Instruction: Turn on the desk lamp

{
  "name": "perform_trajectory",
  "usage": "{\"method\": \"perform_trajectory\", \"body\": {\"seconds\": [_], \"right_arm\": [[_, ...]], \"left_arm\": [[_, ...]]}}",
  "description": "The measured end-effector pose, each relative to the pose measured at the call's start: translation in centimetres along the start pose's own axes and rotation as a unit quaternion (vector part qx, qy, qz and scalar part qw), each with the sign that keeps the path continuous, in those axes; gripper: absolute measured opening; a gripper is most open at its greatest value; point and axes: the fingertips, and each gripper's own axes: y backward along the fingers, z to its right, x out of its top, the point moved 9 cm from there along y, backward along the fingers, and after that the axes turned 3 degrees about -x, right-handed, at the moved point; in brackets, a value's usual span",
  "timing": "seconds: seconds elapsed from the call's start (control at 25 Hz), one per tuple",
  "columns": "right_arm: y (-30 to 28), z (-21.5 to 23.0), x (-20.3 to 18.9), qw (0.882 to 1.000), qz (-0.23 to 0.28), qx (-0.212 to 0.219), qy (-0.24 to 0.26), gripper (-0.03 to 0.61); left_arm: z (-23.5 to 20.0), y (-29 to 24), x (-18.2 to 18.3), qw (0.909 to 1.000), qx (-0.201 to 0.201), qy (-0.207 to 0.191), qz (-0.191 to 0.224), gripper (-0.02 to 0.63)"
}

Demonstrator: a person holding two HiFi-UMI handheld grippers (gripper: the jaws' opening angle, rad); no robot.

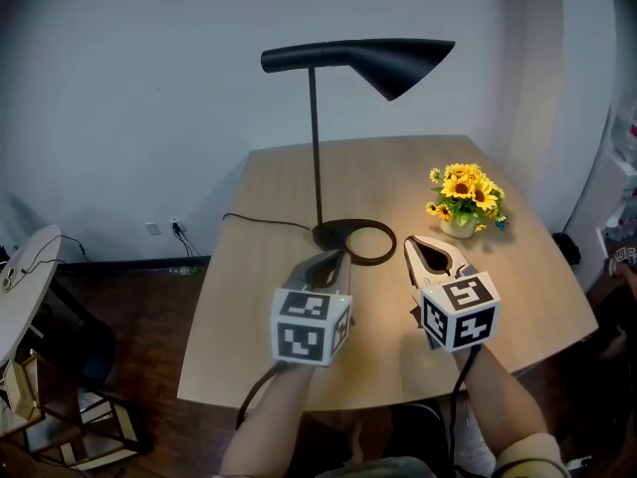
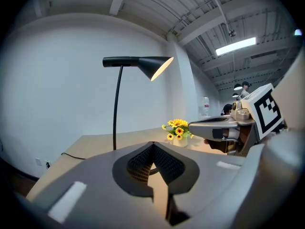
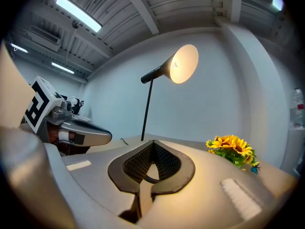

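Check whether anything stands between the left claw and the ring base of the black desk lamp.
Nothing visible does. The left claw, closed and empty, points at the black lamp's ring base, with only bare light wooden table near it. The pot of yellow sunflowers stands off to the right, clear of that path.

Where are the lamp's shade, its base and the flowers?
shade (image 1: 398, 66), head view, middle of the black cone.
base (image 1: 328, 235), head view, left side of the ring, by the pole's foot.
flowers (image 1: 464, 187), head view, the yellow blooms.
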Motion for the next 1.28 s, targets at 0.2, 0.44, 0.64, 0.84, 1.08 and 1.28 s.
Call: {"method": "perform_trajectory", "body": {"seconds": [0.2,0.44,0.64,0.84,1.08,1.28], "right_arm": [[2.7,-1.7,0.7,1.000,0.015,0.007,0.005,0.000],[5.4,-3.2,0.7,1.000,0.021,0.017,-0.001,0.000],[7.6,-4.3,0.3,0.999,0.026,0.017,-0.009,0.000],[10.0,-5.3,-0.2,0.999,0.028,0.022,-0.015,0.000],[13.1,-6.6,-0.9,0.999,0.034,0.028,-0.010,0.000],[15.3,-8.1,-1.7,0.999,0.031,0.037,0.000,0.000]], "left_arm": [[1.8,3.3,0.4,0.9998,-0.004,-0.003,0.022,-0.002],[3.4,6.0,-0.3,0.9995,-0.007,-0.004,0.030,-0.002],[4.3,7.9,-1.2,0.9996,-0.002,-0.001,0.028,-0.002],[5.7,10.0,-1.7,0.9992,-0.002,-0.006,0.039,-0.002],[7.4,12.6,-2.4,0.9986,-0.001,-0.017,0.050,-0.002],[8.6,14.6,-3.3,0.9983,-0.001,-0.028,0.051,-0.002]]}}
